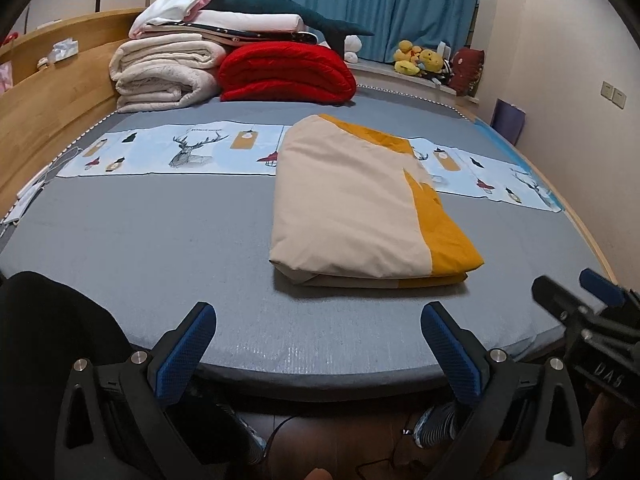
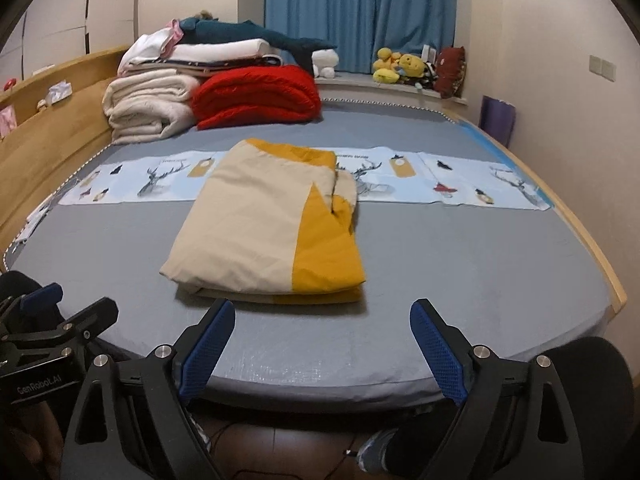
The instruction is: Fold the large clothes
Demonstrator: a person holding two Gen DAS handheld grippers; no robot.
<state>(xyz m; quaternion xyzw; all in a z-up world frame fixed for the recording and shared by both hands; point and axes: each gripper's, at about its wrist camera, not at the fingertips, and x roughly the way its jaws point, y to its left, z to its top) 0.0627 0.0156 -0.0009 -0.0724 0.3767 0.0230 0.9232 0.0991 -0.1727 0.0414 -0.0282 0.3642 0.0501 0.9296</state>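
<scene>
A beige and mustard-yellow cloth (image 1: 360, 208) lies folded into a flat rectangle on the grey bed (image 1: 160, 240); it also shows in the right wrist view (image 2: 268, 228). My left gripper (image 1: 318, 316) is open and empty, held over the bed's near edge, short of the cloth and slightly left of it. My right gripper (image 2: 322, 312) is open and empty, just in front of the cloth's near edge. The right gripper also shows at the right edge of the left wrist view (image 1: 576, 292). The left gripper shows at the left edge of the right wrist view (image 2: 76, 304).
A stack of folded blankets, cream (image 1: 160, 76) and red (image 1: 284, 74), with a plush shark on top, sits at the far left of the bed. A printed deer-pattern runner (image 1: 180, 152) crosses the bed. A wooden headboard (image 1: 48, 100) lines the left. Plush toys (image 1: 420, 60) sit under blue curtains.
</scene>
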